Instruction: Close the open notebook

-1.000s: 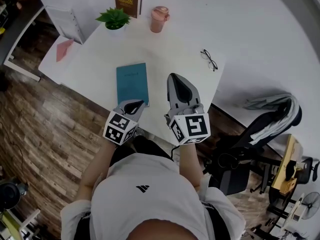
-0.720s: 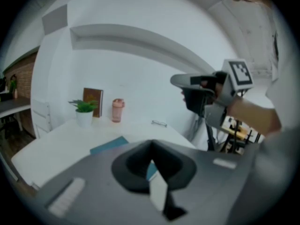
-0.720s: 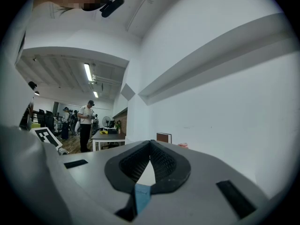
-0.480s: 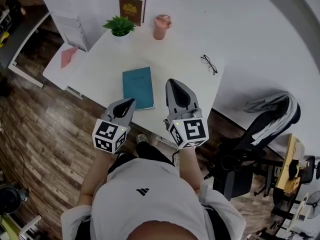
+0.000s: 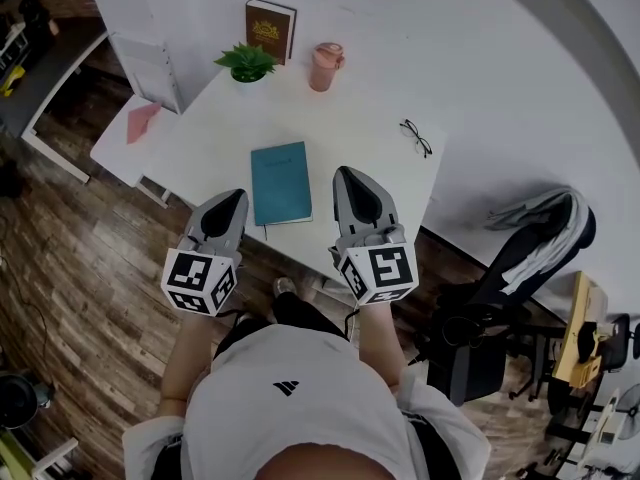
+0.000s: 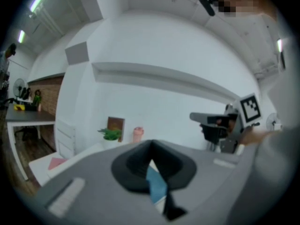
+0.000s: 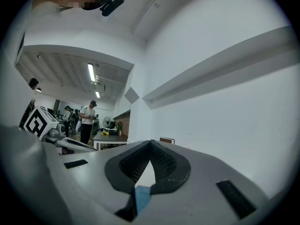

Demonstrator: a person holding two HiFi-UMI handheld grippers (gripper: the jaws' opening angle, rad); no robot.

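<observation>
Fingers of L gripper (image 5: 229,201) are pressing together, clenched on nothing. Fingers of R gripper (image 5: 346,175) are likewise meeting at the tips, nothing grasped.

Head view: notebook (image 5: 280,182) is lying shut, teal cover up, on white table (image 5: 370,118) nr its front edge, between the 2 grippers. L gripper is hanging off the table's front-left side over the wood floor (image 5: 90,258), tip nr the notebook's lower left corner but apart from it. R gripper is pointing over the front edge, just rt of the notebook, also apart. Far side of table is carrying a plant (image 5: 247,63), a brown book (image 5: 270,28) standing upright and a pink cup (image 5: 325,65). Glasses (image 5: 417,138) are lying towards the rt edge. Chair (image 5: 540,223) w/ grey cloth over it is standing off to the rt.

L gripper view: dark pads (image 6: 133,168) are closing on each other along one line. A strip of teal cover is showing in the slot below them, beyond the jaws, not gripped. Plant, brown book and pink cup are lining up behind; R gripper is showing at rt.

R gripper view: ribbed pads (image 7: 133,165) are touching at the tip. White tabletop and a bit of teal are showing thru the gap lower down. People (image 7: 87,121) are standing in the background at left.
</observation>
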